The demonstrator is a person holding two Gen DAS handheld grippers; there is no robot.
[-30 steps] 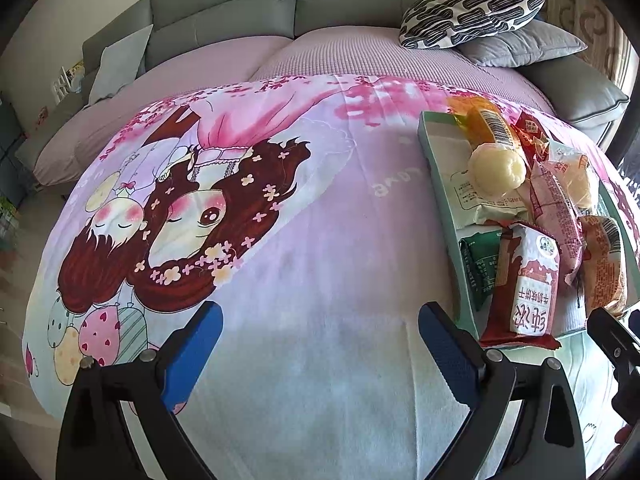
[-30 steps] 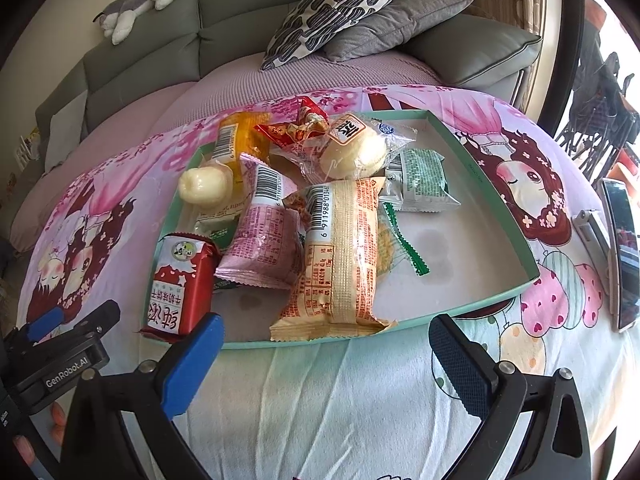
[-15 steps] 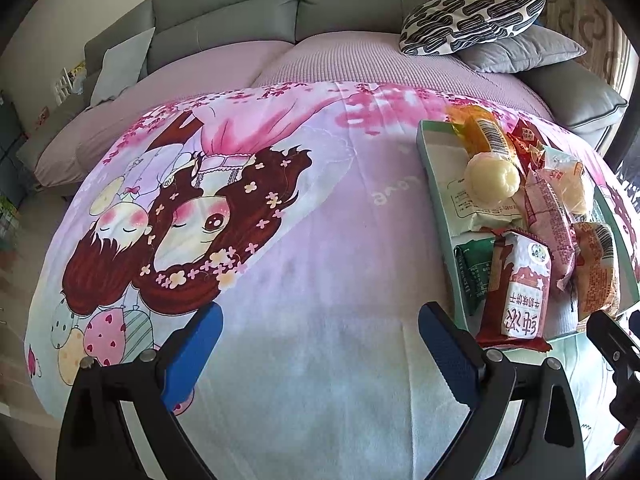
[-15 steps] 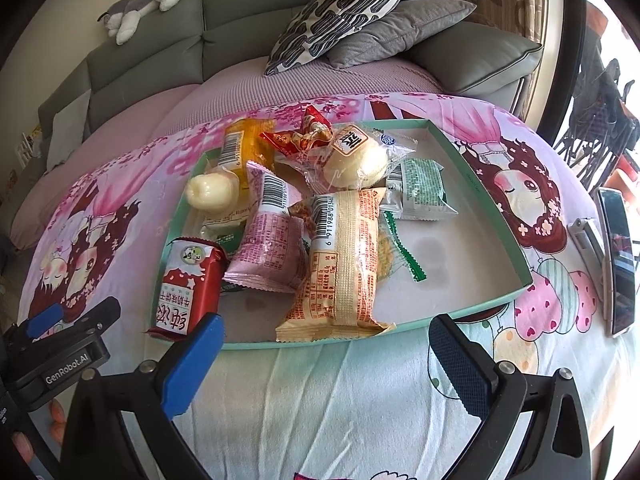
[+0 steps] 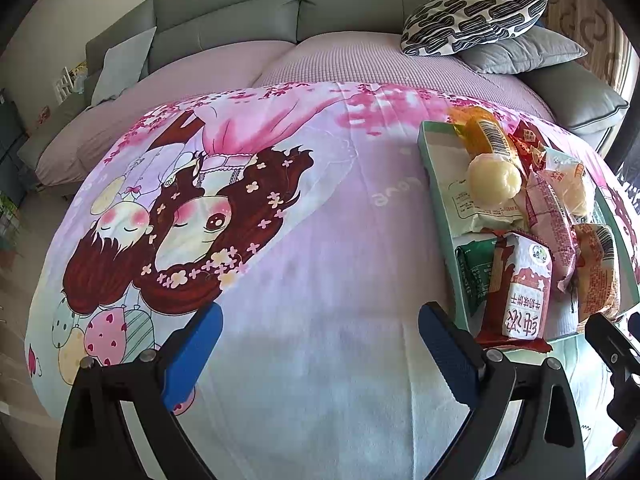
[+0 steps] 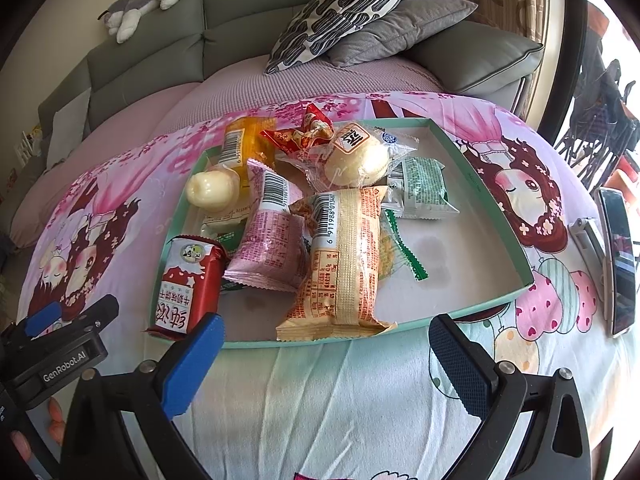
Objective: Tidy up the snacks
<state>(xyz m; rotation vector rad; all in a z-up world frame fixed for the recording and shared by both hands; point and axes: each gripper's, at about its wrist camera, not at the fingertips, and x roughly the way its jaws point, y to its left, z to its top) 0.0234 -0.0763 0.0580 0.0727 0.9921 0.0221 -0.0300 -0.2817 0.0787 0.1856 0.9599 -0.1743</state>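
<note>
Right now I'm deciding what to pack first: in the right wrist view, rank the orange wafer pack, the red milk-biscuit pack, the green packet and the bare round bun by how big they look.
1. Orange wafer pack
2. Red milk-biscuit pack, though it lies nearer the camera
3. Green packet and bare round bun: too alike to rank

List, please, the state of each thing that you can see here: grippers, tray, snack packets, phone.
left gripper: open, empty, over the cloth.
right gripper: open, empty, before the tray.
tray: lidless, right half bare.
red packet: sealed, overhanging the tray's left rim.
orange packet: sealed, lying on other packets.
pink packet: sealed, flat.
round bun: wrapped, sealed.
phone: screen dark, outside the tray.
</note>
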